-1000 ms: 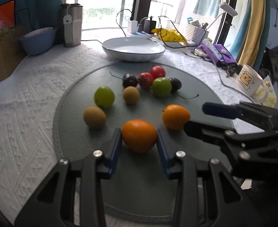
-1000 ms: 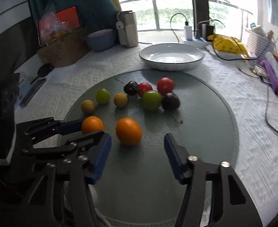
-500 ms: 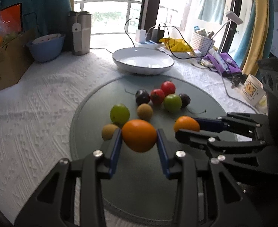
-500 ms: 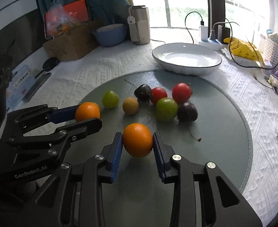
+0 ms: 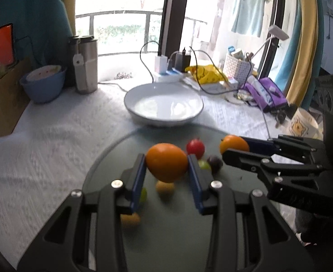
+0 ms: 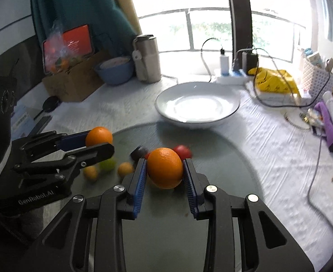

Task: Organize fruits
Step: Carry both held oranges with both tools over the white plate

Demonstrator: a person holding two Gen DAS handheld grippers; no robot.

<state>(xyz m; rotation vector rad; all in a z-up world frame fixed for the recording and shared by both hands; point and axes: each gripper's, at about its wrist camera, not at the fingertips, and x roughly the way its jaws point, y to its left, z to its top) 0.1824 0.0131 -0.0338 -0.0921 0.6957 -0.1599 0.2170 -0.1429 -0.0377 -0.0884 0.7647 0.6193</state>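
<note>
**A:** What has changed over the last second?

**B:** Both oranges have left the mat. A second ago the left gripper (image 5: pixel 167 165) stood around its orange (image 5: pixel 167 162) on the grey round mat (image 5: pixel 180 238), and the right gripper (image 6: pixel 165 170) was spread wide, with the other orange ahead of it and nothing between its pads. Now each gripper is clamped on an orange and carries it in the air.

**A:** How can you tell they are lifted?

**B:** In the left wrist view the small fruits show below and behind the held orange: a yellow-brown one (image 5: pixel 164 187), a red tomato (image 5: pixel 195 147), a dark plum (image 5: pixel 214 160). They sat farther ahead in the frame before. The right gripper's orange (image 6: pixel 165 168) likewise hangs above the mat, blue pads pressed on both of its sides.

**A:** And the white dish?

**B:** The white bowl (image 5: pixel 164 107) sits on the white tablecloth (image 5: pixel 53 140) just beyond the mat's far edge and appears larger and closer than a second ago. Both grippers have come up and forward towards it.

**A:** Do the grippers see each other?

**B:** Yes. From the right wrist, the left gripper shows at the left with its orange at its tip; from the left wrist, the right one shows at the right the same way.
</note>
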